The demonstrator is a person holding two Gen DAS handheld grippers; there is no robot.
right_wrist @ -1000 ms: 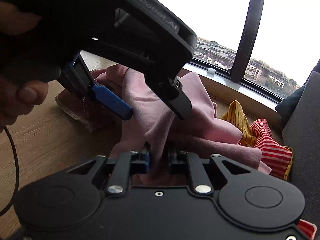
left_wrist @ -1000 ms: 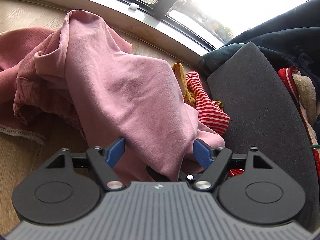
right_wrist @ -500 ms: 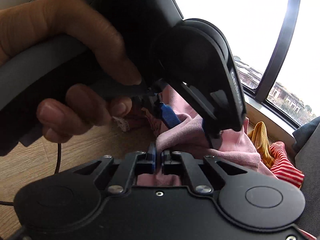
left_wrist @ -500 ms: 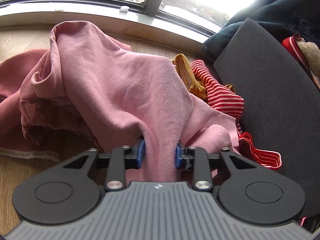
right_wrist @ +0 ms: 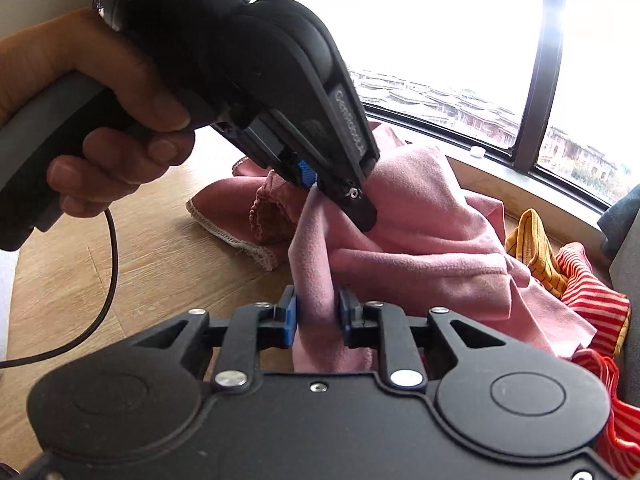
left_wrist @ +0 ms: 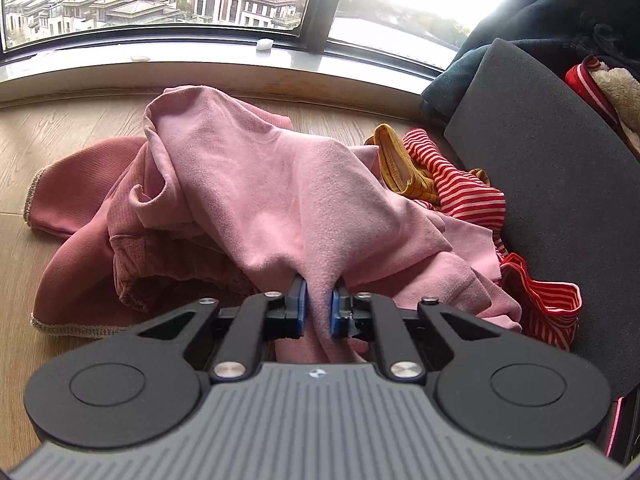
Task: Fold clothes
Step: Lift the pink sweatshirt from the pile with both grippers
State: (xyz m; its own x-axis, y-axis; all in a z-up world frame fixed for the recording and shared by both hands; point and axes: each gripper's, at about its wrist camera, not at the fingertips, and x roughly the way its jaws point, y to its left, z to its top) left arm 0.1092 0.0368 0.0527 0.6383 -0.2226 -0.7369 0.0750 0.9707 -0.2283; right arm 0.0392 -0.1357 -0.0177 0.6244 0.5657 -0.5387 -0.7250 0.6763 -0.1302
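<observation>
Both the left gripper (left_wrist: 317, 309) and right gripper (right_wrist: 318, 316) are pinching folds of the light pink garment (left_wrist: 272, 184), which is lying heaped on the wooden floor (left_wrist: 60, 136) beside a red striped garment (left_wrist: 468, 192).

A wooden floor (left_wrist: 60, 152) runs up to a wide window (left_wrist: 168, 0) overlooking rooftops. A dark grey cushion (left_wrist: 560, 184) stands at the floor's right edge. A black cable (right_wrist: 100, 300) curves over the boards.

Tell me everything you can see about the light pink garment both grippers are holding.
The light pink garment looks like soft fleece, crumpled and bunched, not yet folded. It is draped over a darker rose garment on the wooden floor. The left gripper and right gripper each pinch a fold, lifting it.
</observation>
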